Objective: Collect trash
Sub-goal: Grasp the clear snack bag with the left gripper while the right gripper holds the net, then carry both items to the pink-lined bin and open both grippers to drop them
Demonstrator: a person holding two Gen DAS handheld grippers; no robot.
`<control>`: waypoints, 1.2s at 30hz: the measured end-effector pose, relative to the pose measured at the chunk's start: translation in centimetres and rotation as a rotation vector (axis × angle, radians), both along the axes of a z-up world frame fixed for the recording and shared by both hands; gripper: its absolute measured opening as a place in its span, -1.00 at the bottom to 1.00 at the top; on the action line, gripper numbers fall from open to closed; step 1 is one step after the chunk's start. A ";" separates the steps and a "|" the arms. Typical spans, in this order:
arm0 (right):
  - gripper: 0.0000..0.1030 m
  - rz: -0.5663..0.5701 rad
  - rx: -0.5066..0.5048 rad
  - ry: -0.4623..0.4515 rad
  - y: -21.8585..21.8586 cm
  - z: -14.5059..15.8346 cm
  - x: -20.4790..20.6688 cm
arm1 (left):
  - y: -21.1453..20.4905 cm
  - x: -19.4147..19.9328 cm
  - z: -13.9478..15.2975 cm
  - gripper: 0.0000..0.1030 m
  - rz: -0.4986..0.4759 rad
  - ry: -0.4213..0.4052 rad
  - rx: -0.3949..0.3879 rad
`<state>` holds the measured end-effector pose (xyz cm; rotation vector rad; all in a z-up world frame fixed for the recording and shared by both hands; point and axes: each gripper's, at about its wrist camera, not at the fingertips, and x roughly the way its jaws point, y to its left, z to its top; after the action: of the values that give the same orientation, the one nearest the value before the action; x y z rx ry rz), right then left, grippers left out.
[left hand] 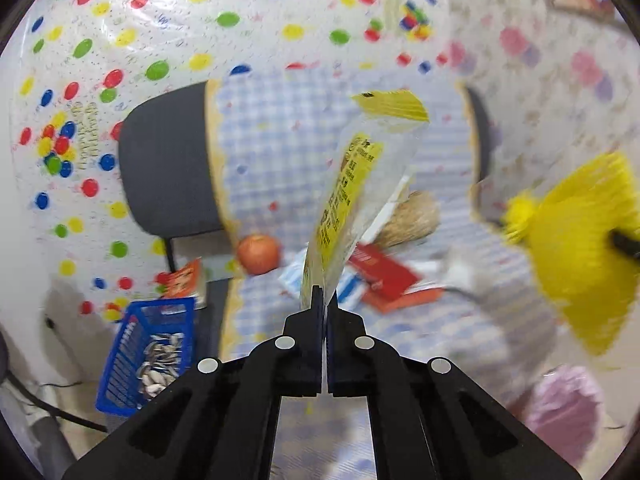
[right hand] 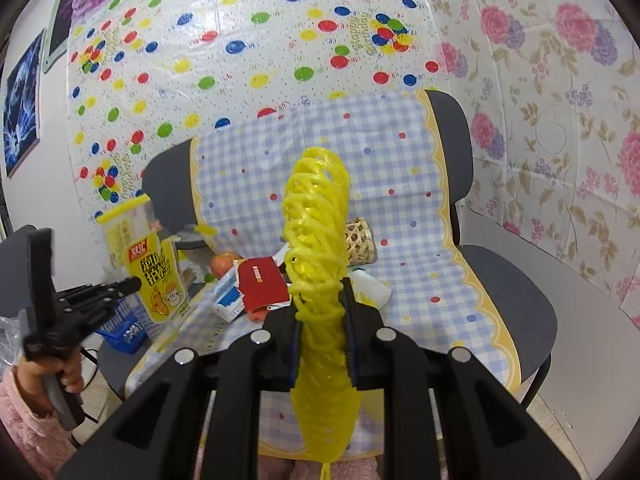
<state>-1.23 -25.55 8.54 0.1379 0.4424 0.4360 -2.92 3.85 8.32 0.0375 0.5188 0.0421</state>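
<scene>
You held trash in both hands above the chair (right hand: 516, 280): your left gripper (left hand: 323, 300) had its fingers (left hand: 310, 320) clenched on the lower edge of a yellow-and-clear bag (left hand: 352, 184), which stood up tall and a little tilted, while your right gripper (right hand: 322, 308) had its fingers (right hand: 349, 312) clamped around a yellow net (right hand: 318, 240), gripped near its middle with one end rising ahead and the other trailing back toward you. Both pieces hung clear of the checked cloth (right hand: 400, 168) on the seat. Below them the rest of the litter lay on the cloth: a red packet (right hand: 262, 282), a white-and-blue wrapper (right hand: 228, 300), an apple (right hand: 224, 262) and a small woven cup (right hand: 360, 242). A blue basket (left hand: 132, 356) sat down at your left, beside the seat, with shells in it. It looked the likely bin, though nothing confirmed that. You needed to keep both grips tight, since the bag was pinched only at its thin edge and could slip, to carry each piece fully over the basket before letting go, and to lower the floppy net inside the rim first.
</scene>
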 end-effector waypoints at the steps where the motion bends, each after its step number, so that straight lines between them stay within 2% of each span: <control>1: -0.66 -0.001 0.003 -0.001 -0.2 0.1 -0.3 | -0.5 -0.5 0.4 -0.97 -0.025 -0.008 -0.013; 6: -0.66 -0.029 -0.011 -0.001 -1.3 0.0 -1.6 | -4.4 -2.2 0.6 -0.97 -0.144 -0.022 -0.060; 11: -0.66 -0.087 -0.035 0.029 -3.3 -1.1 -3.0 | -8.6 -2.6 -0.7 -0.97 -0.245 -0.006 -0.062; 19: -0.66 -0.243 -0.090 0.088 -8.1 -3.1 -6.6 | -15.4 -2.7 -3.7 -0.97 -0.446 0.052 -0.116; 27: -0.66 -0.418 -0.128 0.190 -12.9 -5.8 -10.0 | -23.1 -3.0 -6.4 -0.96 -0.650 0.099 -0.110; 30: -0.66 -0.472 -0.141 0.241 -14.3 -7.2 -10.7 | -25.5 -2.8 -7.3 -0.96 -0.696 0.118 -0.101; 36: -0.65 -0.557 -0.149 0.328 -17.1 -9.9 -11.5 | -28.6 -2.0 -9.2 -0.96 -0.733 0.187 -0.138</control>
<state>-12.68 -42.64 -1.40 0.1818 0.7297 -0.1723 -4.97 -24.79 -0.92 0.0947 0.6676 -0.7188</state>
